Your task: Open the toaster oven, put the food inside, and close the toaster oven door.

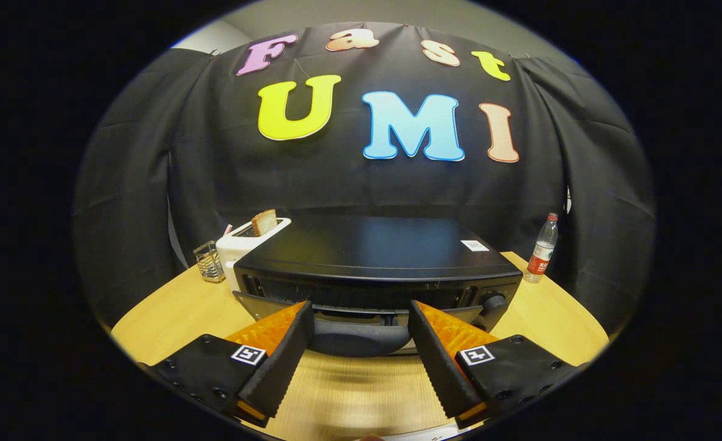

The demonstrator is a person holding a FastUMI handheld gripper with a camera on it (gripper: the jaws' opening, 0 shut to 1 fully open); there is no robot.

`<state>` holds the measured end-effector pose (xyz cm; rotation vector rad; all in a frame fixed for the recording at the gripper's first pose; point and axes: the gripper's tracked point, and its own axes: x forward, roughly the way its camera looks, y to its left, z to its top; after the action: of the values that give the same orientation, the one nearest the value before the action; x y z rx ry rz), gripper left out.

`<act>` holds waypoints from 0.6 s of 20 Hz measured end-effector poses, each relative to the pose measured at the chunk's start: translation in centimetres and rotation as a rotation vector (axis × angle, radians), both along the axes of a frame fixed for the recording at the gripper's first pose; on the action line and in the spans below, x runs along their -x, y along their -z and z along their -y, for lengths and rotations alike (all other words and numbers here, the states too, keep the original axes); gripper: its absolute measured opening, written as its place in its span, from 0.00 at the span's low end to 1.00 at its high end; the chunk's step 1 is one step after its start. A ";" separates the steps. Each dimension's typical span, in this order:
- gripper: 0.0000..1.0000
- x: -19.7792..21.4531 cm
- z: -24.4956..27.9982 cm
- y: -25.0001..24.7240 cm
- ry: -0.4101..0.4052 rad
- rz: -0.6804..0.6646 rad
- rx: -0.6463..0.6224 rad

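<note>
Gripper (360,318) fingers spread wide, grasping nothing; tips flank toaster oven door handle (353,338), contact unclear; black toaster oven (378,254) on wooden table (165,312), door (361,309) tilted partly open; white pop-up toaster (246,246) with bread slice (264,222) left of oven; wire holder (208,261) beside toaster; water bottle (542,248) right of oven.
</note>
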<state>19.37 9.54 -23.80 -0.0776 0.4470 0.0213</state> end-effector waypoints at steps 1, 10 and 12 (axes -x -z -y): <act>0.99 0.6 0.0 0.3 -0.005 -0.007 0.003; 0.99 4.9 -0.1 2.9 -0.030 -0.099 0.006; 0.99 5.6 0.0 3.8 -0.031 -0.122 0.004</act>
<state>13.73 9.58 -27.61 -0.0877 0.5681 0.0558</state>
